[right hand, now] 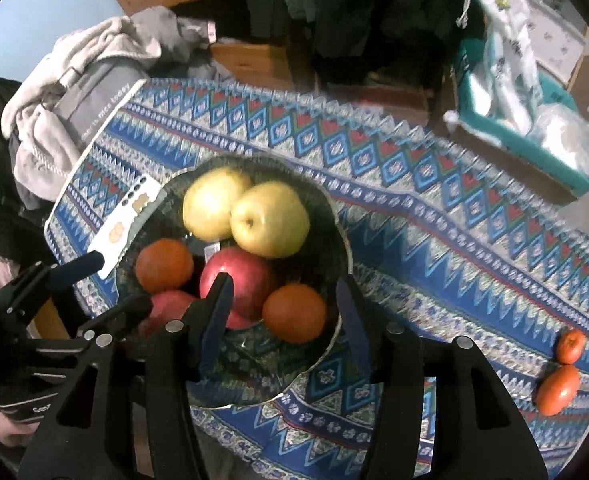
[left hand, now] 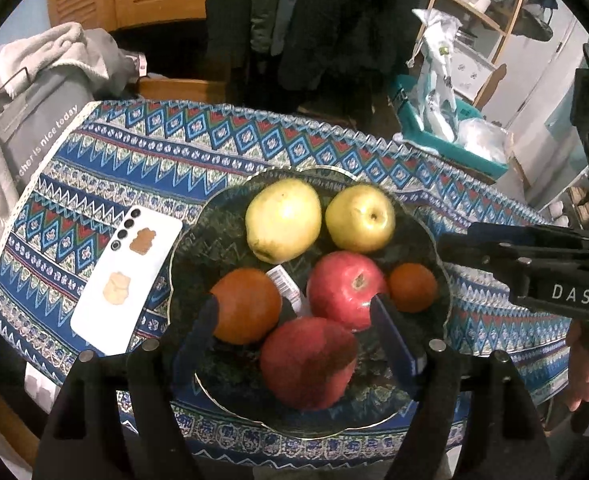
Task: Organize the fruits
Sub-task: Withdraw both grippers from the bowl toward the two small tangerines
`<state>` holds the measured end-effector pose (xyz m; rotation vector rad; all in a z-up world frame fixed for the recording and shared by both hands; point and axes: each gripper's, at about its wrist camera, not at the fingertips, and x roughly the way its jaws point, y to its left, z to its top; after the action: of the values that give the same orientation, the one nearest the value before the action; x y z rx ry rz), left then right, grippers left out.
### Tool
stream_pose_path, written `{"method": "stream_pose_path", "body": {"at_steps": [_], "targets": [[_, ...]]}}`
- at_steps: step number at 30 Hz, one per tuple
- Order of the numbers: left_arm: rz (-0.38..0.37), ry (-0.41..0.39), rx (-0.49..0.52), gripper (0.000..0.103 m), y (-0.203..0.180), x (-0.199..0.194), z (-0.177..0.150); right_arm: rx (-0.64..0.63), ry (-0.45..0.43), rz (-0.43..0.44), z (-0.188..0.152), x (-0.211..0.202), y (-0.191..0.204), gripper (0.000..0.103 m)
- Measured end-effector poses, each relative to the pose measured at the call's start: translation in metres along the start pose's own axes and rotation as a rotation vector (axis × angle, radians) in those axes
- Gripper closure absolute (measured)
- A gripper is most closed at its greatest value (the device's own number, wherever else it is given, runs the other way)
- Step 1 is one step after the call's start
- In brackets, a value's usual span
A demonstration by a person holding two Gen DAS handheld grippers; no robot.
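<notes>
The bowl [right hand: 336, 216] near the desk's left edge already holds two yellow apples, two red ones and two oranges. Two small oranges [right hand: 558, 388] lie loose near the right edge. The right gripper [right hand: 286, 332] is spread wide and empty above the bowl's near rim; the left gripper [left hand: 294, 320] likewise, over the fruit. Best to swing the right gripper across, straddle the nearer orange low and close gently.
</notes>
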<state>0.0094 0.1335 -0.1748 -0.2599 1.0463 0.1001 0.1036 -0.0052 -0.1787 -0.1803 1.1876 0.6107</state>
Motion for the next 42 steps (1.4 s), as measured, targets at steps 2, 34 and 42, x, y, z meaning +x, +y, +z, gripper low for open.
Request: {"method": "stream_pose_path", "body": {"at_steps": [2, 34, 42], "targets": [[0.0, -0.02, 0.005, 0.024, -0.002, -0.007, 0.003, -0.003, -0.032, -0.012, 0.001, -0.011, 0.0, 0.045], [-0.057, -0.321, 0.173, 0.012, -0.081, -0.131, 0.037, -0.025, -0.44, -0.106, -0.013, -0.187, 0.0, 0.023], [-0.06, -0.357, 0.221, 0.006, -0.11, -0.14, 0.037, 0.015, -0.459, -0.125, -0.033, -0.2, -0.027, 0.022]]}}
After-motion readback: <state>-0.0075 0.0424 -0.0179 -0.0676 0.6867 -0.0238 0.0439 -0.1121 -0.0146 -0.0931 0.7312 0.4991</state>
